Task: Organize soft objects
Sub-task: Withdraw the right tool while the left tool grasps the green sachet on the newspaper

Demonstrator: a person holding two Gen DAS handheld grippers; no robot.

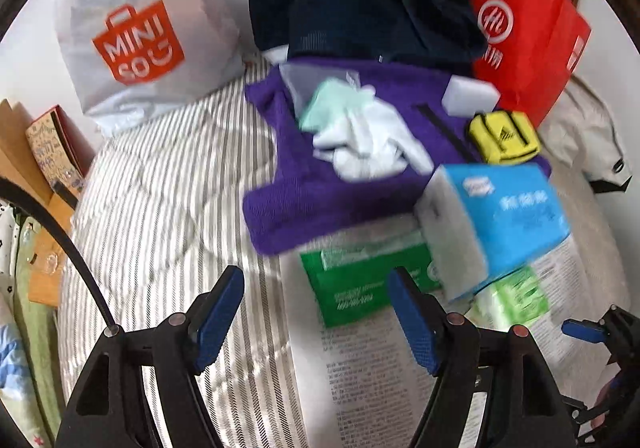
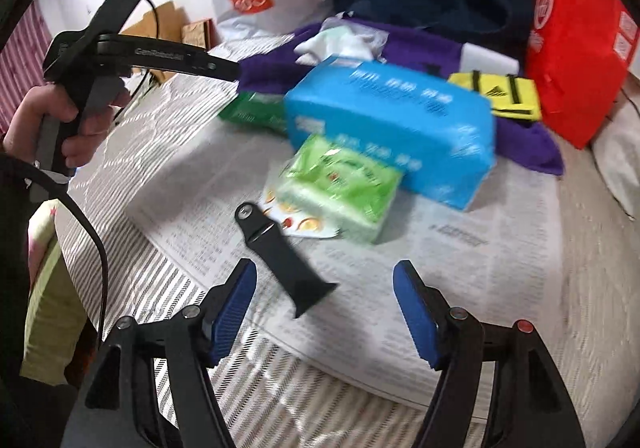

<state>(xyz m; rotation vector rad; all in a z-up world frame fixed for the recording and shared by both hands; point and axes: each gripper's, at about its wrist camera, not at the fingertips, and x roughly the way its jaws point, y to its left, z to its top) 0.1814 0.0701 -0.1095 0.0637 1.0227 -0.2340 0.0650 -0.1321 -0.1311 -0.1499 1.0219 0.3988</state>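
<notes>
Both your left gripper (image 1: 316, 316) and right gripper (image 2: 324, 312) stood apart, holding nothing. The blue plastic-wrapped tissue pack (image 2: 394, 128) leaned on the green tissue packet (image 2: 340, 188) over the spread newspaper (image 2: 460, 260). Grabbing either one carelessly could have toppled the blue pack onto the purple knitted cloth (image 1: 320, 200).

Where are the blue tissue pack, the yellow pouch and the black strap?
blue tissue pack (image 2: 392, 128), right wrist view, top face.
yellow pouch (image 2: 496, 94), right wrist view, front panel.
black strap (image 2: 280, 260), right wrist view, mid-length.
</notes>
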